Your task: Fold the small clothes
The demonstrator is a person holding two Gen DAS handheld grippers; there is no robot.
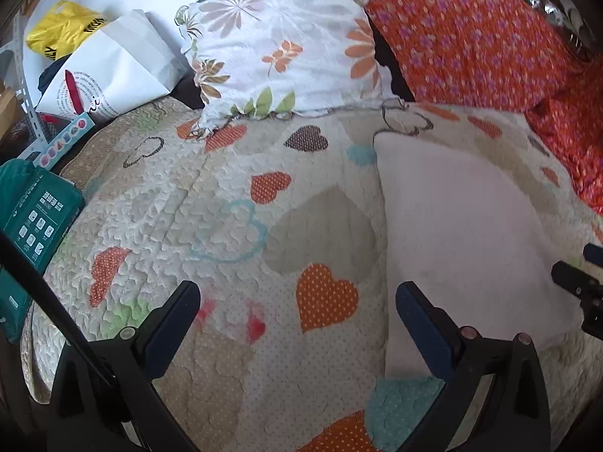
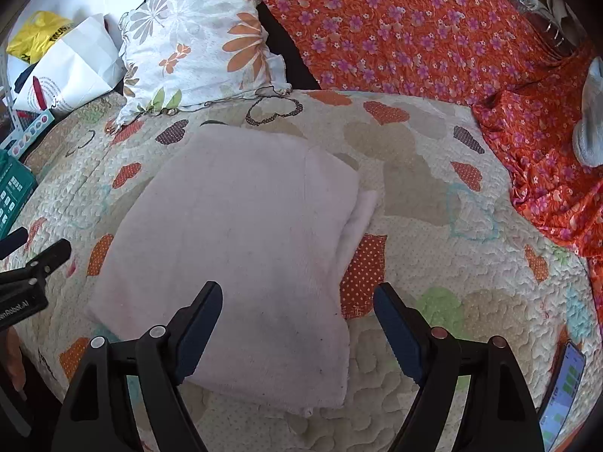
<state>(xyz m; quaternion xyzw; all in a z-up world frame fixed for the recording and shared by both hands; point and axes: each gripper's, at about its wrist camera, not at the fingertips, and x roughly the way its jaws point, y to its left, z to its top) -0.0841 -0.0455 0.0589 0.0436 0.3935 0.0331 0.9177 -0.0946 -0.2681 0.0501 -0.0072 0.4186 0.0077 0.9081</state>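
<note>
A pale pink garment point(image 2: 241, 256), folded into a flat rectangle with a lighter layer peeking out along its right edge, lies on a heart-patterned quilt point(image 2: 433, 173) covering a bed. The right gripper point(image 2: 297, 309) hangs above the garment's near right corner, its two blue-padded fingers spread wide and holding nothing; one finger is over the cloth, the other over the quilt just beside it. The left gripper point(image 1: 297, 312) hovers to the garment's left, also spread wide and empty, its right finger above the fabric's near left edge and its left finger over bare quilt. Each gripper's tip shows at the border of the other's view. At the head of the bed, a white floral pillow point(image 2: 196, 45) leans beside an orange flowered cloth point(image 2: 414, 30) that drapes down the right side. A white paper bag point(image 1: 113, 64), a yellow plastic bag point(image 1: 56, 32) and a green box point(image 1: 34, 211) crowd the left edge. A phone point(image 2: 565, 388) with its screen lit rests on the quilt at far right.
</note>
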